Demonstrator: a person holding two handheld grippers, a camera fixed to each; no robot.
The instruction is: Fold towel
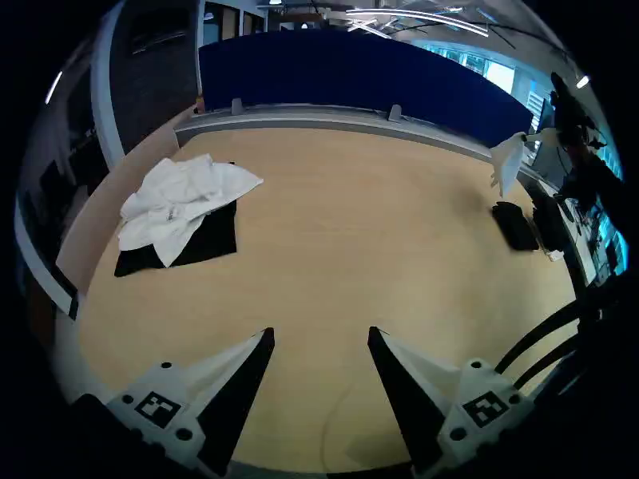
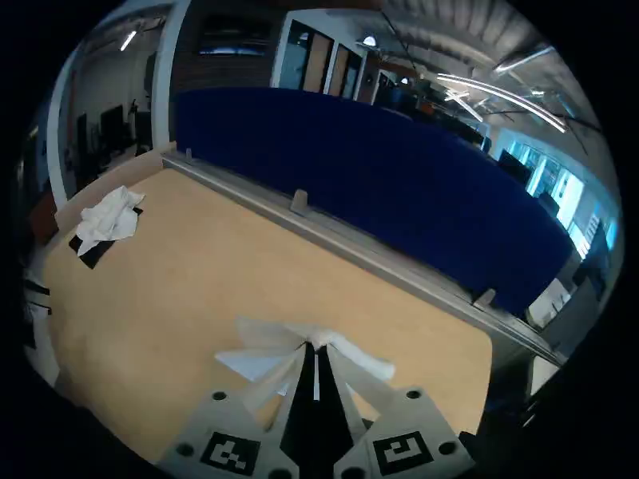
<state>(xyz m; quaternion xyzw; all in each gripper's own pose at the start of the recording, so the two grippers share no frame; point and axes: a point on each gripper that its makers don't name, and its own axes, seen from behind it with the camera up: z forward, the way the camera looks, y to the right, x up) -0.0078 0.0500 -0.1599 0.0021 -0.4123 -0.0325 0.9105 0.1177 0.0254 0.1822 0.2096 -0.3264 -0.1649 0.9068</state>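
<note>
White cloth bunches at the tips of the right tool (image 2: 317, 350). Its two fingers are pressed together on a gathered part of the towel (image 2: 248, 361), which fans out to 9 and 3 o'clock of the pinch in the right gripper view. The towel seems to be lifted just above the pale wood bench (image 1: 359, 239), though I cannot tell whether any part of it rests there.

The left tool (image 1: 319, 334) has its fingers wide apart, with nothing between them and only bare bench ahead.

By my reading the fold itself has not begun. The towel has been picked up but is crumpled, with no flat layer or crease to be seen. The next move likely calls for the free left tool to find a second corner or edge, so the two can draw the cloth taut and lay it flat on the bench.

At 10 o'clock in the left gripper view, a pile of white cloths (image 1: 180, 199) lies on a black cloth (image 1: 209, 239), well apart from both tools.
</note>
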